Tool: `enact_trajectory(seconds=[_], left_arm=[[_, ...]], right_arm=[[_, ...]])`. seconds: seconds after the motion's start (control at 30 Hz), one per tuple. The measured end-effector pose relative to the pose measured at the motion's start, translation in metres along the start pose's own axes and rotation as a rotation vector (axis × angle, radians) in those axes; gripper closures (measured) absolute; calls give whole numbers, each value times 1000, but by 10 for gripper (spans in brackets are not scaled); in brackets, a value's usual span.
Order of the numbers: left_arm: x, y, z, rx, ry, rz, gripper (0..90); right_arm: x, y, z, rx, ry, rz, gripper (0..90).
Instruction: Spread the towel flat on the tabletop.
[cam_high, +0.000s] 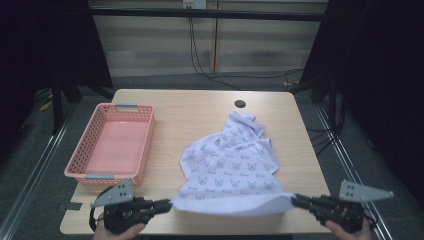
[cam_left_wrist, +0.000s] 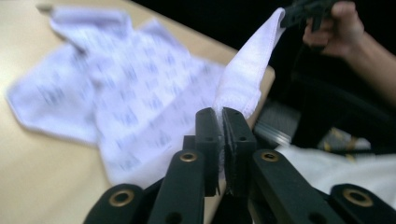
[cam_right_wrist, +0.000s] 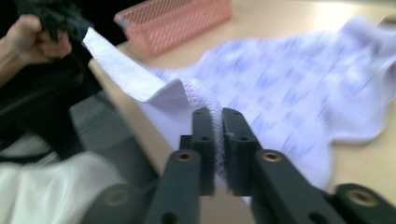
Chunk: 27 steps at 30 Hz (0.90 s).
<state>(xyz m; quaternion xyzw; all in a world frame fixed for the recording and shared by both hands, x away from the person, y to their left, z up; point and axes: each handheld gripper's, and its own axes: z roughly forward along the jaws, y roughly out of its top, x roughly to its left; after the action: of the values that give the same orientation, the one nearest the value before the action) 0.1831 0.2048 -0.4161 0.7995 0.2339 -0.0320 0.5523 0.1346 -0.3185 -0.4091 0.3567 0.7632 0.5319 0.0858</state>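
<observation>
The towel (cam_high: 232, 170) pinched between both pairs of jaws is soft, matt white cloth with a small printed pattern and a stitched, slightly rough hem where the jaws bite it. The left gripper (cam_high: 167, 203) and right gripper (cam_high: 295, 200) are matt black plastic with brass-coloured rivets. Beyond the jaws, the counter (cam_high: 195, 110) is smooth pale wood-grain laminate, and the basket (cam_high: 82, 150) is pink perforated plastic with a faint sheen.
</observation>
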Motion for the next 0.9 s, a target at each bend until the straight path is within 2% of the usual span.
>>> enact_trajectory(seconds=[0.07, 0.1, 0.13, 0.2, 0.27, 0.3, 0.33, 0.37, 0.4, 0.43, 0.47, 0.5, 0.57, 0.63, 0.67, 0.77, 0.8, 0.83, 0.87, 0.9], left_arm=[[3, -7, -3, -9, 23, -10, 707], [9, -8, -3, -15, 18, -25, 686], [14, -8, -3, -13, 17, -39, 659], [24, -7, 3, -1, 52, -40, 646], [36, -4, 15, 23, 68, -59, 673], [46, -2, 30, 55, 99, -55, 695], [46, -2, 30, 55, 99, -55, 726], [51, 0, 38, 69, 93, -59, 726], [58, 1, 50, 91, 76, -62, 728], [64, 3, 60, 111, 90, -54, 730], [69, 5, 69, 135, 105, -79, 727], [72, 6, 78, 159, 102, -95, 714], [76, 7, 94, 192, 111, -75, 658], [85, 8, 104, 206, 160, -58, 611], [90, 8, 108, 212, 153, -65, 600], [100, 8, 120, 249, 183, -74, 571], [101, 7, 123, 259, 189, -72, 570], [103, 5, 128, 292, 189, -74, 570], [103, 4, 131, 303, 195, -77, 588], [100, 2, 132, 316, 174, -69, 620]], right_arm=[[5, -12, 2, 39, 5, 36, 616], [6, -16, 4, 65, -10, 28, 583], [5, -17, 5, 67, -22, 11, 543], [-2, -16, 8, 60, -35, 21, 511], [-13, -12, 14, 66, -67, -3, 510], [-20, -10, 18, 69, -76, 4, 515], [-20, -10, 18, 69, -76, 4, 515], [-34, -7, 28, 87, -106, -7, 570], [-40, -6, 34, 100, -120, -13, 579], [-51, -4, 43, 115, -127, -7, 602], [-59, -3, 52, 134, -144, -16, 602], [-66, -2, 60, 152, -148, -18, 600], [-74, -2, 78, 191, -151, -30, 586], [-82, -3, 92, 222, -174, -45, 554], [-88, -3, 100, 241, -179, -42, 546], [-99, -3, 114, 273, -202, -48, 535], [-102, -4, 118, 279, -203, -42, 559], [-103, -5, 120, 287, -197, -34, 608], [-103, -7, 123, 303, -171, -35, 713], [-101, -8, 123, 310, -154, -36, 752]])
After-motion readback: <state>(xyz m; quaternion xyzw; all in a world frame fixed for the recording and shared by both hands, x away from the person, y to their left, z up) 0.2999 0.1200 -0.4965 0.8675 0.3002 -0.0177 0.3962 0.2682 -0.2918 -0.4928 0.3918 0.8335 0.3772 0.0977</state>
